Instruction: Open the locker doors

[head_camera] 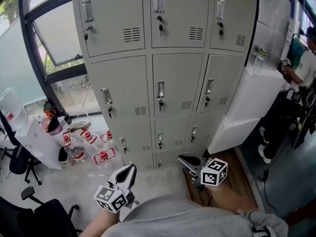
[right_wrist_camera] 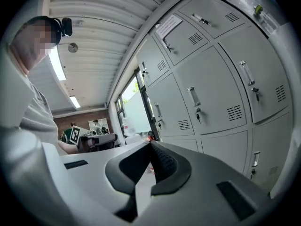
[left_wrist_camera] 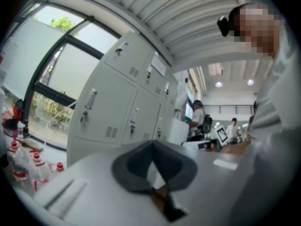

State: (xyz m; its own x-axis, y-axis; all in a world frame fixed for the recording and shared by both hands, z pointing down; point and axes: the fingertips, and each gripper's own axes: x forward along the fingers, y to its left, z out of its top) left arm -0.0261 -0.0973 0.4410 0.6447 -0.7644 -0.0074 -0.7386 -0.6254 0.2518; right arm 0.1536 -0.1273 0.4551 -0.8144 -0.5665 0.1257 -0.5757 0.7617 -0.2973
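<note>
A grey steel locker bank (head_camera: 173, 83) stands in front of me, three columns wide, and every door I can see is shut. Each door has a metal handle (head_camera: 160, 89), and keys hang from some locks. My left gripper (head_camera: 132, 167) is low in the head view, well short of the lockers, with its jaws together and nothing in them. My right gripper (head_camera: 180, 158) is beside it, also shut and empty. The left gripper view shows its closed tips (left_wrist_camera: 153, 144) and the lockers (left_wrist_camera: 127, 98) to the left. In the right gripper view the tips (right_wrist_camera: 151, 144) meet, with the lockers (right_wrist_camera: 211, 93) close on the right.
A large window (head_camera: 54, 43) is left of the lockers. Below it are red-capped bottles (head_camera: 86, 142) on the floor, a white table (head_camera: 34, 142) and black chairs (head_camera: 19, 162). A white wrapped unit (head_camera: 252, 98) leans at the lockers' right side, and a person (head_camera: 303, 63) stands beyond it.
</note>
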